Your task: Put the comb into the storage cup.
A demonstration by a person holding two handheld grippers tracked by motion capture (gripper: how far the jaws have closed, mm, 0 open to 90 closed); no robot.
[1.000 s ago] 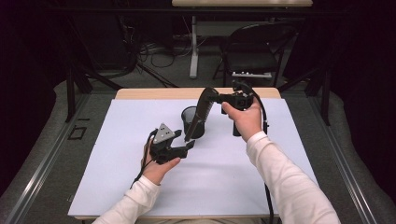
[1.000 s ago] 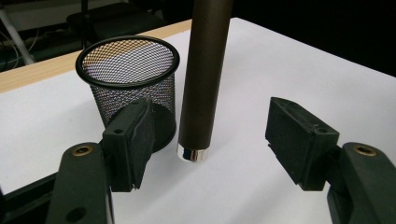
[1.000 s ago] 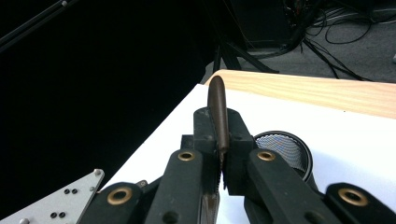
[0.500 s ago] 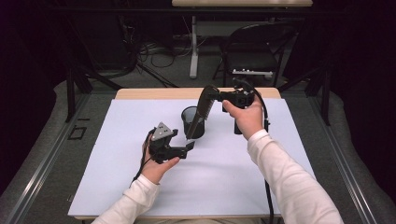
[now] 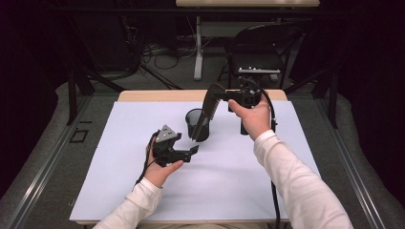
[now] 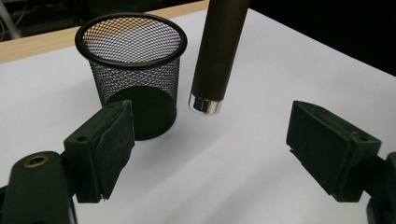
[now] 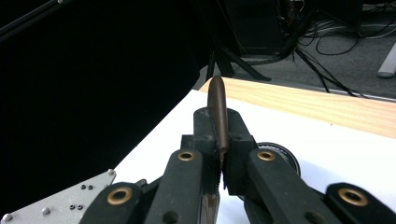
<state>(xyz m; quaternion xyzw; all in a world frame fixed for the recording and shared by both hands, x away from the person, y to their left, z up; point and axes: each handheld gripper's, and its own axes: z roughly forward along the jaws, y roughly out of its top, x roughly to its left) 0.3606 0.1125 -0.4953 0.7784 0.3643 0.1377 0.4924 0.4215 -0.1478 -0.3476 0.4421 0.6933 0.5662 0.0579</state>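
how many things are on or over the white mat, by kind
mesh cup: 1
brown comb: 1
grippers: 2, left gripper and right gripper
total: 4

A mesh cup (image 5: 197,125) stood upright on the white sheet (image 5: 119,181) covering the table (image 5: 157,96), near the sheet's middle and toward the far edge. A comb (image 5: 207,110) hung tilted just right of the cup, its lower end above the sheet, apart from the cup's wall. A chair (image 5: 260,57) stood behind the table.
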